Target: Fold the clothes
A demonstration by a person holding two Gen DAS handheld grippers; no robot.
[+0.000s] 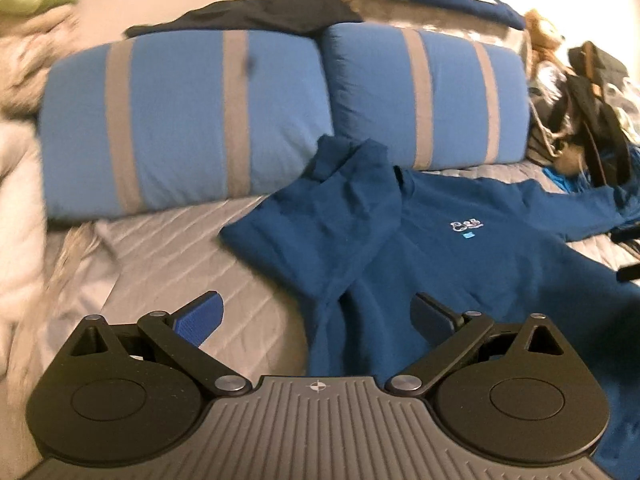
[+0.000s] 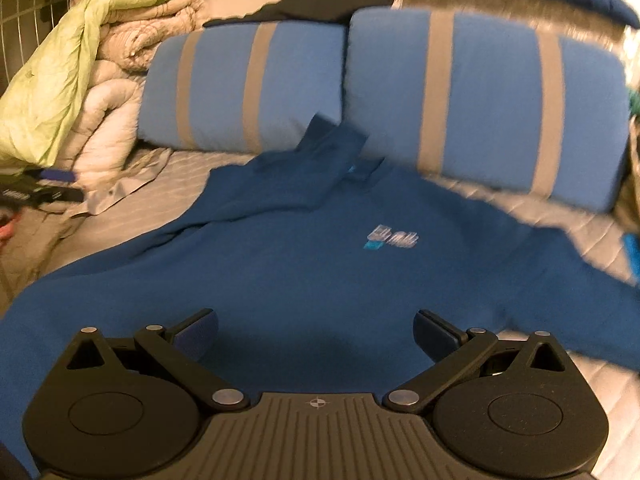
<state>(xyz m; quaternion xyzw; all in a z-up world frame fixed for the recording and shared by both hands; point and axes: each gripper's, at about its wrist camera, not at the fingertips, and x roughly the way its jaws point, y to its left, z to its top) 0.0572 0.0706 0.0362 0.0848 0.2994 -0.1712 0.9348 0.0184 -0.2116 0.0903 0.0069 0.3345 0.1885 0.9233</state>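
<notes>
A dark blue sweatshirt (image 1: 420, 248) lies chest-up on the grey quilted bedspread (image 1: 168, 264), its small pale chest logo (image 1: 466, 227) showing. In the left wrist view one sleeve (image 1: 320, 216) is folded in across the body, its cuff reaching the pillows; the other sleeve (image 1: 568, 204) stretches out to the right. The collar end points to the far side, the hem toward the near edge.

The left gripper (image 1: 318, 316) hovers over the near left part of the sweatshirt, its jaws spread wide with nothing between them. The right gripper (image 2: 316, 330) hangs above the hem area — jaws likewise apart and empty.

Beyond the collar sit two blue pillows with grey stripes (image 2: 400, 92). At far left is a heap of folded quilts (image 2: 100, 48), a pale green one on top.
</notes>
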